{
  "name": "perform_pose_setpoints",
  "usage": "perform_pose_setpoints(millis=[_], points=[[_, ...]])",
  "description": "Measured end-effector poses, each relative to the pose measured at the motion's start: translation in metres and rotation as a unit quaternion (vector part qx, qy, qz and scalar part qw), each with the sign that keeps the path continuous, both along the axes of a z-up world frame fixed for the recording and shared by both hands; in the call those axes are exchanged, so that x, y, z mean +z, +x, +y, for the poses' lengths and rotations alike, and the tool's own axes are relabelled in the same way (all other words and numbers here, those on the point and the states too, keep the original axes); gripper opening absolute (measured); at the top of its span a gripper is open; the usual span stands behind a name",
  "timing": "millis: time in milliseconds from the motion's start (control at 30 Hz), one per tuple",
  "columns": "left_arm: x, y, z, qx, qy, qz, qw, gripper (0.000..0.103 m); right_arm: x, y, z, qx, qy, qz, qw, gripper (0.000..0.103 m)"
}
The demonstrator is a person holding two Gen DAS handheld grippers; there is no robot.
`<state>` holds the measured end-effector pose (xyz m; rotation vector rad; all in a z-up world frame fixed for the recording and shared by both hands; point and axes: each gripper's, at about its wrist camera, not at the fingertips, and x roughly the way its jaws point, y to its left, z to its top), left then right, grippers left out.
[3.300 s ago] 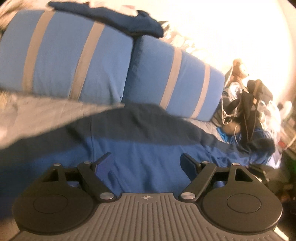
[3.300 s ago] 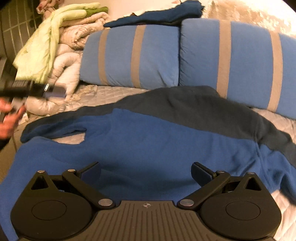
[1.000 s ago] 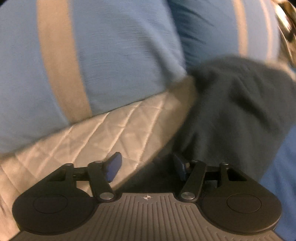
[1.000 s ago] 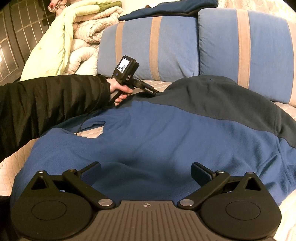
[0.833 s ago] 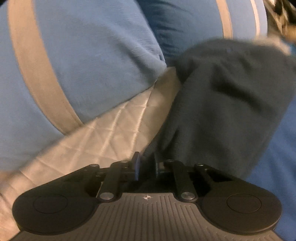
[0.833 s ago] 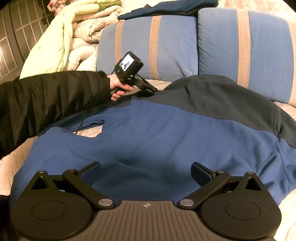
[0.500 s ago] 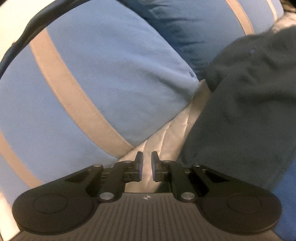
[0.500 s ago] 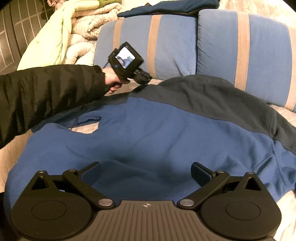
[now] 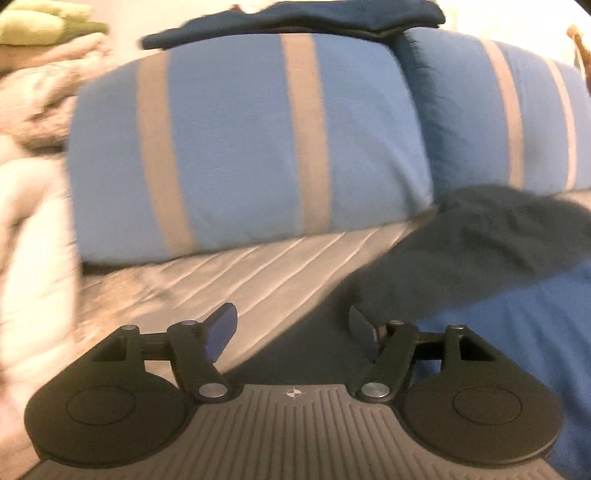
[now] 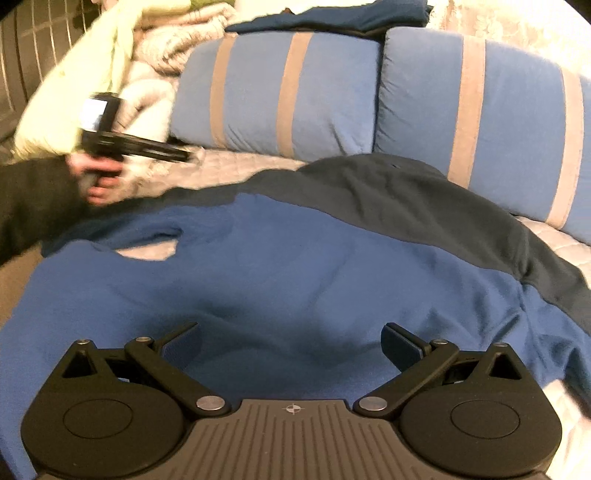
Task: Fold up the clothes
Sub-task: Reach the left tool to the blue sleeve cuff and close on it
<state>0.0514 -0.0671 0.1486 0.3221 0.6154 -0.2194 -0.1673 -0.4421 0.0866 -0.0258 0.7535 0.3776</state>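
A blue fleece sweatshirt (image 10: 288,280) with a dark grey shoulder band (image 10: 388,192) lies spread flat on the quilted bed. In the left wrist view its dark shoulder (image 9: 480,240) and blue body (image 9: 517,332) lie to the right. My left gripper (image 9: 291,328) is open and empty, over the garment's left edge and the quilt (image 9: 240,277). In the right wrist view it (image 10: 177,155) is held at the far left, above the sleeve. My right gripper (image 10: 291,339) is open and empty, low over the blue body.
Two blue cushions with tan stripes (image 10: 280,88) (image 10: 487,110) stand behind the garment. A dark blue garment (image 10: 332,18) lies on top of them. Piled pale blankets (image 10: 110,74) fill the back left.
My left gripper, shut at the dark shoulder edge, has opened and pulled back to the left, away from it. The right gripper has barely moved.
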Motion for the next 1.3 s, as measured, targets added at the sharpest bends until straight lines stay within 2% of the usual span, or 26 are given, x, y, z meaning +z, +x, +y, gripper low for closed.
perform_pose_setpoints(millis=[200,467,533,633,767,933,1033,1133,1300], points=[[0.030,-0.035,0.060,0.053,-0.022,-0.025,0.9981,0.067,-0.001,-0.001,0.013,-0.002,-0.051,-0.001,0.999,0.102],[0.073,-0.086,0.132,0.122,-0.061,-0.065,0.9884,0.068,-0.002,0.002,0.007,-0.006,-0.038,0.014,0.999,0.102],[0.075,-0.095,0.149,0.145,-0.068,-0.070,0.9846,0.068,-0.001,0.001,0.008,-0.006,-0.041,0.014,0.999,0.102],[0.069,-0.108,0.175,0.171,-0.098,-0.062,0.9785,0.068,-0.001,0.000,0.006,-0.007,-0.038,0.012,0.999,0.102],[0.042,-0.122,0.213,0.206,-0.153,-0.026,0.9662,0.068,0.001,-0.003,0.001,-0.010,-0.021,0.007,1.000,0.102],[0.000,-0.145,0.261,0.269,-0.223,0.007,0.9370,0.068,0.002,-0.003,-0.003,-0.012,-0.005,0.006,1.000,0.102],[-0.021,-0.163,0.289,0.310,-0.268,0.014,0.9122,0.067,0.002,-0.002,-0.002,-0.012,-0.005,0.006,1.000,0.102],[-0.043,-0.178,0.318,0.347,-0.336,0.023,0.8754,0.067,0.002,-0.001,-0.001,-0.009,-0.008,0.008,1.000,0.102],[-0.080,-0.189,0.353,0.392,-0.448,0.038,0.8026,0.066,0.002,-0.001,0.000,-0.009,-0.012,0.010,1.000,0.102]])
